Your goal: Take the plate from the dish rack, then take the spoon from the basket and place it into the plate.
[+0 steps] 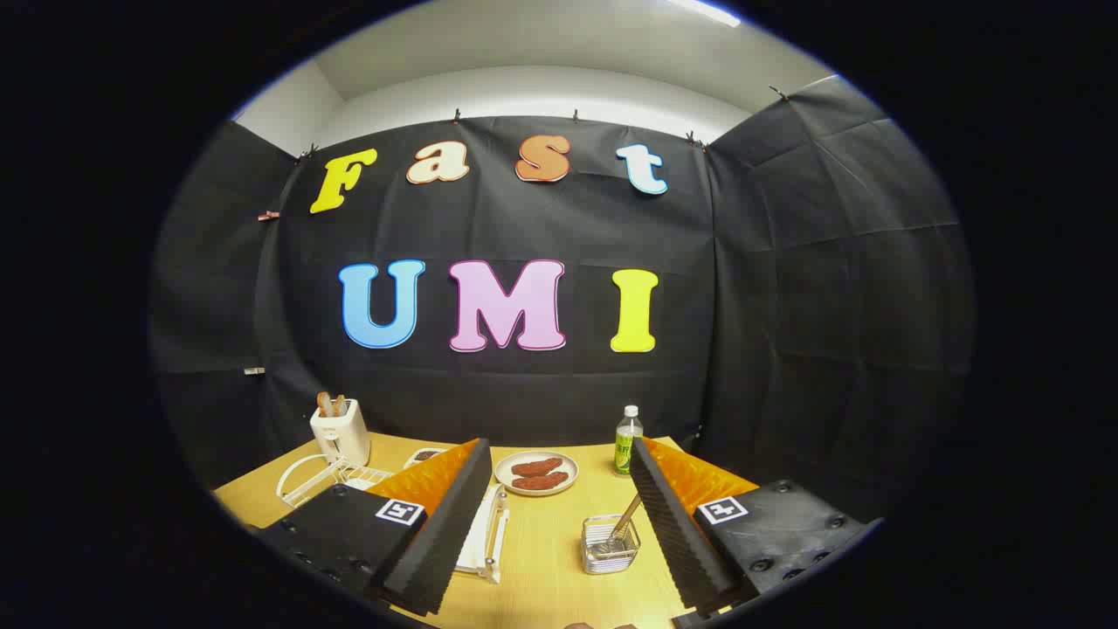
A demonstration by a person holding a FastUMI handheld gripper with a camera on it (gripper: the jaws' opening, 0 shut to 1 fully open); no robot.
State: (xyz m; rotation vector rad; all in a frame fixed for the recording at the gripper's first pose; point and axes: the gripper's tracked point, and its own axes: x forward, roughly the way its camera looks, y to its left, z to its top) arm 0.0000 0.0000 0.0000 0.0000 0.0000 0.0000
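Observation:
My gripper (559, 447) is open above the wooden table (541, 577), with nothing between its fingers. A small wire basket (610, 546) stands just inside the right finger, and a spoon (625, 515) leans in it, handle up. Against the inner side of the left finger stands a white rack frame (496, 535) holding a flat white piece on edge (476, 535), which looks like the plate. The left finger partly hides it. Beyond the fingertips lies a round plate (536, 473) with two brown pieces of food on it.
A white toaster (341, 432) with bread slices stands at the back left, with a white wire rack (306, 479) in front of it. A small dish (425, 455) sits behind the left finger. A green bottle (626, 441) stands by the right fingertip. Black cloth walls close the table in.

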